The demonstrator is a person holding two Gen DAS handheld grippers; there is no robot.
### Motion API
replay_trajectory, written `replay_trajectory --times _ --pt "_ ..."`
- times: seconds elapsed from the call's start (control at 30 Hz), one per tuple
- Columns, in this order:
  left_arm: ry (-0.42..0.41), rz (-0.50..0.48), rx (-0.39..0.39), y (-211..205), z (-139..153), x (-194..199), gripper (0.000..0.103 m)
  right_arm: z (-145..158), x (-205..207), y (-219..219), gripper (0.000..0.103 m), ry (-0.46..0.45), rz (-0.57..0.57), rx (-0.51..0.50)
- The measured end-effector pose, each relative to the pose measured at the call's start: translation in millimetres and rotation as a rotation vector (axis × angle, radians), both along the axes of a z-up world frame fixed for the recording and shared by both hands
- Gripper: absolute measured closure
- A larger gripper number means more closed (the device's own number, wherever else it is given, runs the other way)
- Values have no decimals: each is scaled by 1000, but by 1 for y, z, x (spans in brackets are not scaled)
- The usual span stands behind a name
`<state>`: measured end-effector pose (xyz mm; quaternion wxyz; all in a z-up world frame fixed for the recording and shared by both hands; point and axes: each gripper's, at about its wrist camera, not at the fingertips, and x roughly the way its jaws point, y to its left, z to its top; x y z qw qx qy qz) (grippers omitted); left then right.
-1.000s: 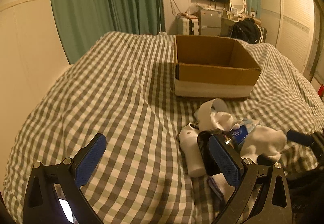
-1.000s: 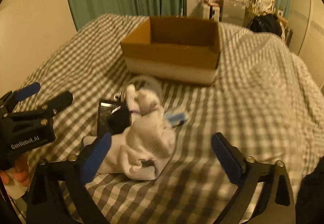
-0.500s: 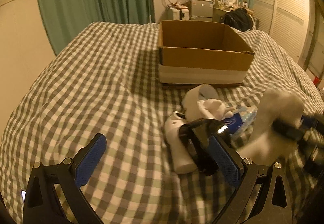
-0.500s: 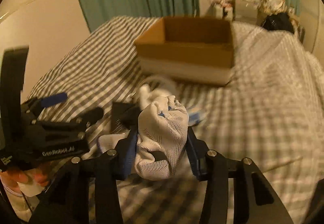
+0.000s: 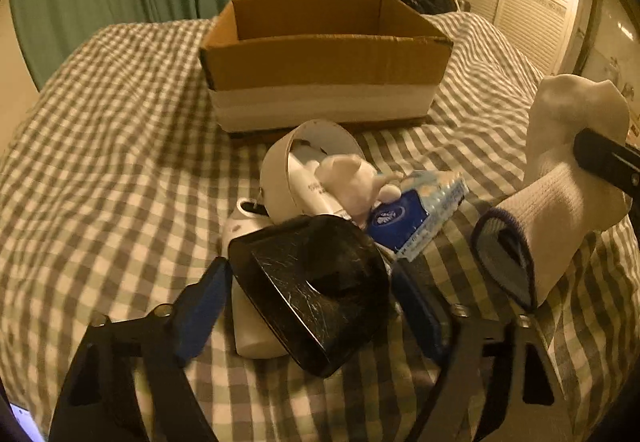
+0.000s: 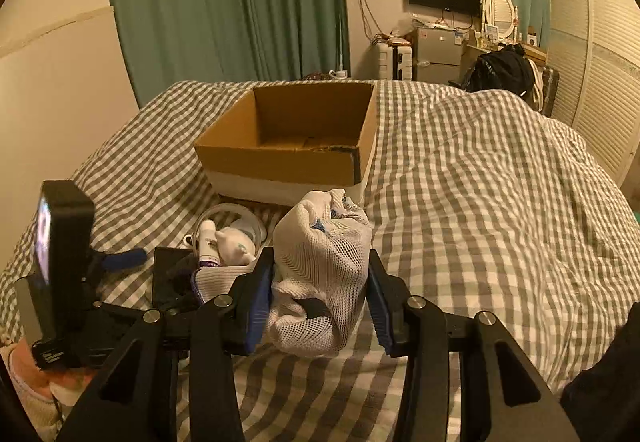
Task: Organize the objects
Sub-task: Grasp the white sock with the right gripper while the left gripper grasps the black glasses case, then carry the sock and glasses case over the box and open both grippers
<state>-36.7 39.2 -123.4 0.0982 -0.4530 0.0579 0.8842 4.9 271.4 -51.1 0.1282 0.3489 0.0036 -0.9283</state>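
sock lifted, black holder next

right gripper, open a second ago, now clamps the bunched white mesh sock between its fingers, raised for the empty cardboard box beyond. left gripper has just been closing around the scratched black holder, pads not pressing

Hardly any writing can be read. The blue tissue pack carries a round white emblem on its dark blue end, with lettering too small to make out. The white tube lying in the white cup bears a few lines of dark print and a purple band near its foot, none of it legible. A small label sits on the black body of the left gripper, too blurred to read.
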Motion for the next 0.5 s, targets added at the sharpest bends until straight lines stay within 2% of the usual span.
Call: replay_trajectory --times 0.23,0.5 --pt "23 -20 11 -1 9 8 26 -8 1 2 60 -17 3 -5" --pt "90 -16 40 -7 48 20 26 14 13 -2 61 38 10 8"
